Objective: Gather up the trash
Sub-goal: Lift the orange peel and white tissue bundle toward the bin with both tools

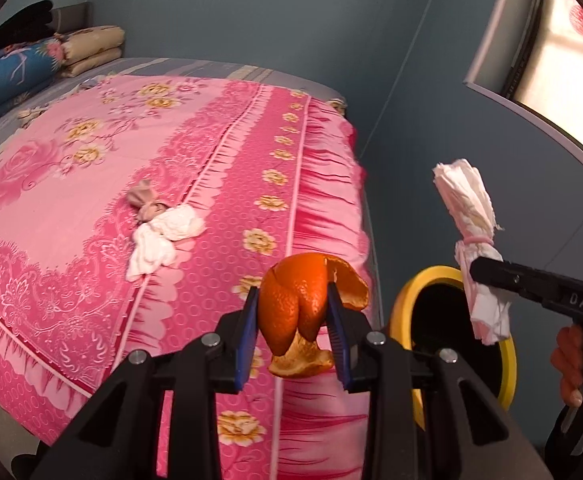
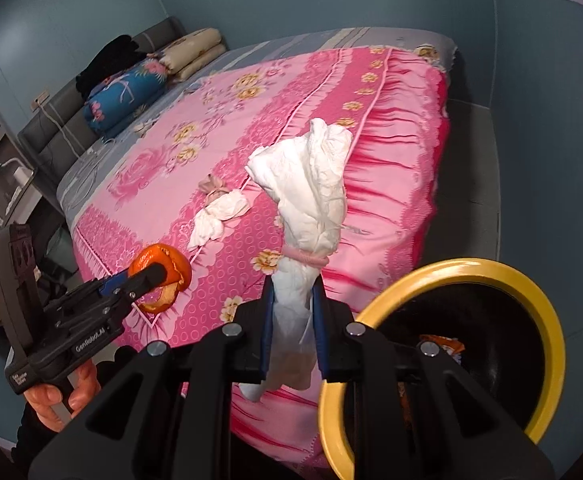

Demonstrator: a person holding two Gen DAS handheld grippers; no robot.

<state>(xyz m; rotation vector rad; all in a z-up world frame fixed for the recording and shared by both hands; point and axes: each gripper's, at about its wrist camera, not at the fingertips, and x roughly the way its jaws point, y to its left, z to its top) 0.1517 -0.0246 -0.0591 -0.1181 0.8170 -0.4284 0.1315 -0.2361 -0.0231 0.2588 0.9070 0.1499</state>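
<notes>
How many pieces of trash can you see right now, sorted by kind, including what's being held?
Orange peel: 1, in the left hand-held gripper
Tied white tissue bundle: 1, in the right hand-held gripper
Tissue wads on the bed: 1 cluster; separate pieces cannot be told
Total: 3

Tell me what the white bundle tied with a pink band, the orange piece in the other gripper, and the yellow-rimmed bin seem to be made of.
White bundle tied with a pink band: likely soft tissue paper, matte, crinkled, with frayed edges. Orange piece: citrus peel, pitted glossy skin, pale pith inside. Yellow-rimmed bin: probably plastic, since the rim is smooth and shiny.
</notes>
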